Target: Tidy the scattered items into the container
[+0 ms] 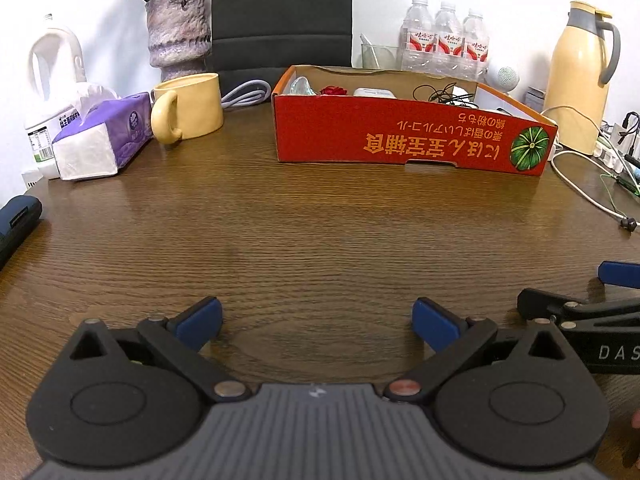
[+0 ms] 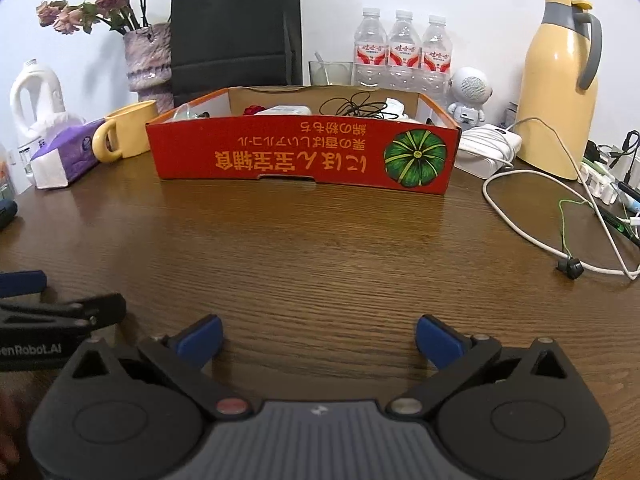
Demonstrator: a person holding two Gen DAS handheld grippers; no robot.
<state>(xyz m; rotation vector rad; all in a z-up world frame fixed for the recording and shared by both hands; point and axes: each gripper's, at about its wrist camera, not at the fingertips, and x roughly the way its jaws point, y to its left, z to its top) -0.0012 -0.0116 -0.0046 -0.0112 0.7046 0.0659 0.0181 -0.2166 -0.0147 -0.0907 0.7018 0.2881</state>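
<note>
- The red cardboard box [image 1: 412, 136] stands on the far half of the wooden table [image 1: 280, 240], its printed long side facing you with the lettering upside down and a green pumpkin picture at its right end.
- Inside it you can see a red rose head [image 1: 333, 90], a white flat case [image 1: 374, 92], a clear plastic piece [image 1: 301, 85] at the left end and a tangle of black cable [image 1: 440, 94].
- Your right wrist view alone shows the white charger brick [image 2: 486, 148] just beside the box's right end and the small white robot-shaped figure [image 2: 469, 94] behind it; your left wrist view alone shows the grey coiled cable [image 1: 246, 94] between the yellow mug [image 1: 188, 108] and the box.
- Your left gripper [image 1: 316, 322] hovers over bare table well short of the box, jaws spread wide with nothing between them.
- Your right gripper [image 2: 318, 338] sits just beside it to the right, likewise spread wide and empty, with the box straight ahead.
- Bare wood lies between both grippers and the box.
- Around it stand a purple tissue pack [image 1: 100, 140], a vase of dried roses [image 1: 178, 36], three water bottles [image 1: 444, 40] and a yellow thermos jug [image 1: 580, 76].
- A white cord [image 2: 532, 236] loops across the table on the right.
</note>
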